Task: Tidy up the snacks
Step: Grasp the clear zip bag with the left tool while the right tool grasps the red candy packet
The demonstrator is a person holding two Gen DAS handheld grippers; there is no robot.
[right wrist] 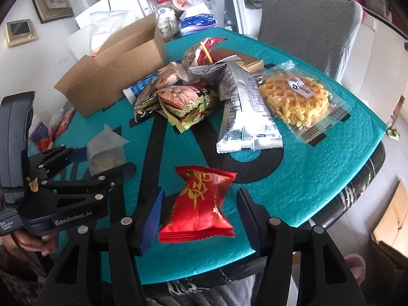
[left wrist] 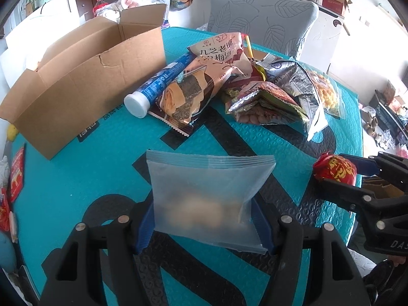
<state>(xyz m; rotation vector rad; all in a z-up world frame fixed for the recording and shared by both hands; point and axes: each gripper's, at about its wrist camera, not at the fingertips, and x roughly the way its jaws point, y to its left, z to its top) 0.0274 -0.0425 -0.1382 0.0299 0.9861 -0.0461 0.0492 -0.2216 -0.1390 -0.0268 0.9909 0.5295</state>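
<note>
A frosted translucent bag (left wrist: 204,193) with pale snacks inside sits between the blue pads of my left gripper (left wrist: 202,204), which is shut on it just above the teal mat (left wrist: 89,178). In the right wrist view that same bag (right wrist: 105,148) shows in the left gripper (right wrist: 102,160) at the left. A red packet with gold lettering (right wrist: 201,201) lies on the mat between the fingers of my right gripper (right wrist: 201,193). A gap shows on each side of it, so the jaws are open. From the left wrist view the red packet (left wrist: 334,169) is at the right edge.
An open cardboard box (left wrist: 84,76) stands at the back left. A pile of snacks fills the middle: a blue tube (left wrist: 155,86), a seaweed roll pack (left wrist: 193,86), a silver packet (right wrist: 242,112) and a waffle pack (right wrist: 298,99). A grey chair (right wrist: 306,17) stands behind the table.
</note>
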